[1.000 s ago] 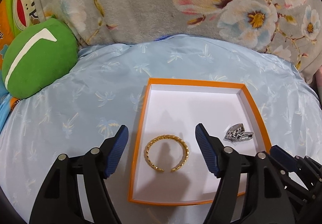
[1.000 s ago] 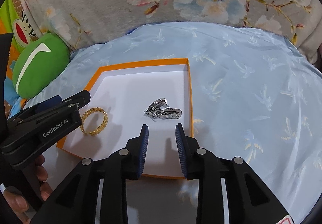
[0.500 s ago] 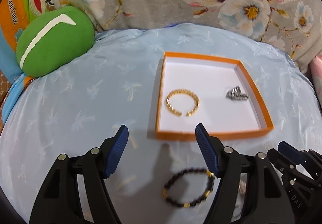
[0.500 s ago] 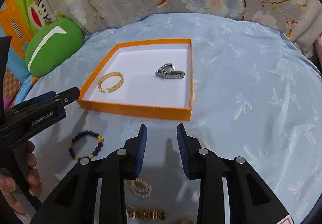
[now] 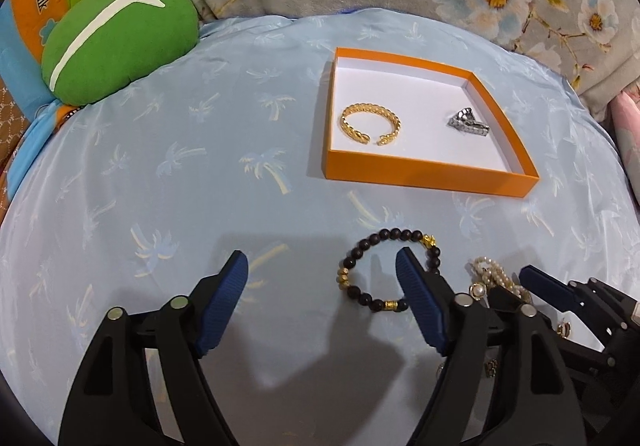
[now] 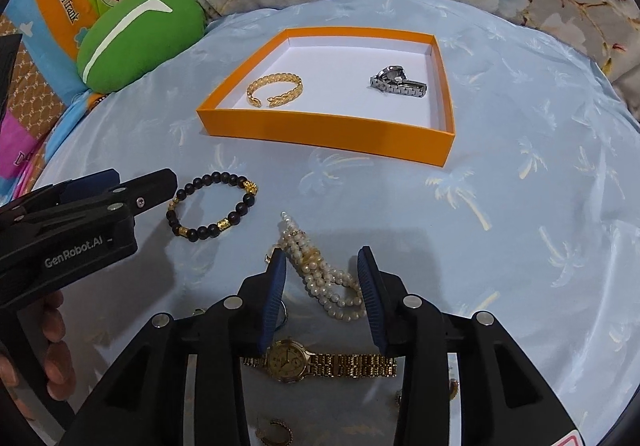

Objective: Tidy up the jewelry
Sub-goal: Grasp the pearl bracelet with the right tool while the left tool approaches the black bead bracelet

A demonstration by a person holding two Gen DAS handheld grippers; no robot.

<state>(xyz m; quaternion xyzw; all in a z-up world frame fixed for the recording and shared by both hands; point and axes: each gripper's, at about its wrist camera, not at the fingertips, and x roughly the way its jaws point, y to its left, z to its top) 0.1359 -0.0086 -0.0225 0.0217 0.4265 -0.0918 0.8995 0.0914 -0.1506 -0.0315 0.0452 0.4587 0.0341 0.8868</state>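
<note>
Pale blue palm-print bedspread [image 6: 520,173] carries the loose jewelry; orange box [image 6: 320,127] beyond already has 2 pcs. Right gripper [image 6: 322,288] released, empty, jaws straddling pearl bracelet [image 6: 324,278]: light, floppy, slippery, so pinch the bunched strands mid-coil. Left gripper [image 5: 320,302] spread wide w/ nothing held, by bead bracelet [image 5: 390,270].

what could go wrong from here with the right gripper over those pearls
The right gripper is open around the pearl bracelet, whose strands lie bunched and looped, so closing may catch only some strands and leave the rest dangling. A small ring lies right by its left finger and might get dragged along. The gold watch just beneath the fingers may be nudged too.
</note>
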